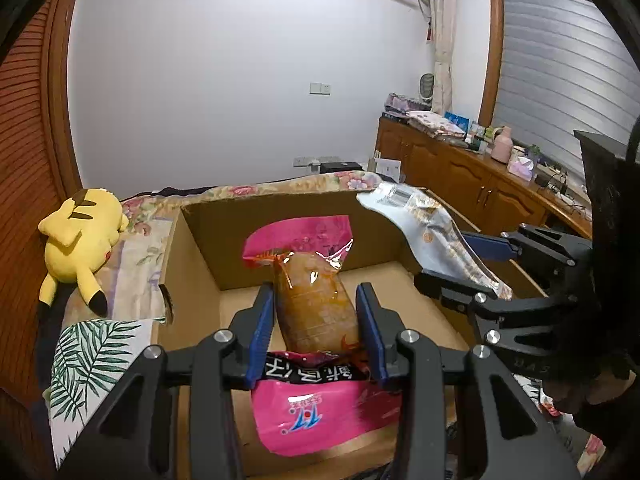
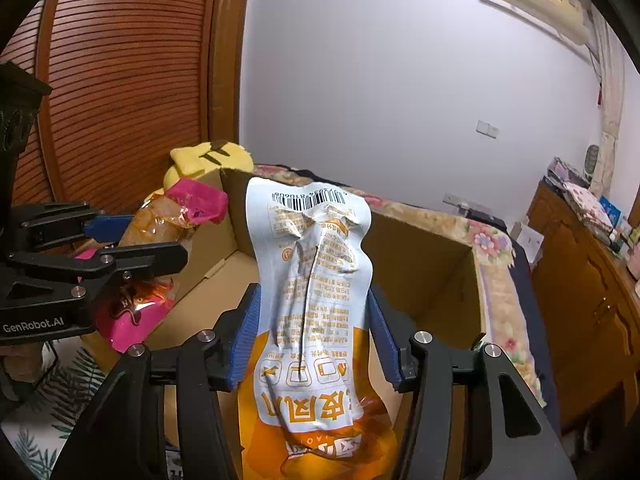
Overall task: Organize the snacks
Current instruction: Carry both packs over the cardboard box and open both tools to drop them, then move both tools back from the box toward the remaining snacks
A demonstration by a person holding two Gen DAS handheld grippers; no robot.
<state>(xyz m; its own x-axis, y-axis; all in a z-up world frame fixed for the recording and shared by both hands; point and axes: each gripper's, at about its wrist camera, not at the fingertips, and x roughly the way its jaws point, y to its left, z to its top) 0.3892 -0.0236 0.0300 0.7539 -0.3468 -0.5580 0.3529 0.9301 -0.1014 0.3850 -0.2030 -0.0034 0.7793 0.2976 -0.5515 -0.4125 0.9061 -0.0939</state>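
Note:
An open cardboard box [image 1: 224, 240] stands on a bed, right in front of both grippers. My left gripper [image 1: 315, 292] is shut on a pink snack pack [image 1: 316, 320] with a clear window showing brown food; the pack hangs over the box's inside. My right gripper [image 2: 313, 294] is shut on a white and orange snack packet [image 2: 316, 264], barcode end up, above the box [image 2: 420, 272]. In the left wrist view the right gripper [image 1: 442, 260] and its packet [image 1: 424, 216] are over the box's right wall. The right wrist view shows the left gripper [image 2: 158, 240] and pink pack [image 2: 200, 204] at the left.
A yellow plush toy [image 1: 84, 240] lies on the floral bedcover [image 1: 280, 188] left of the box. A leaf-patterned cloth [image 1: 88, 360] lies near the box's front left corner. A wooden cabinet [image 1: 460, 168] with clutter runs along the right; a louvred door [image 2: 120, 80] stands at the left.

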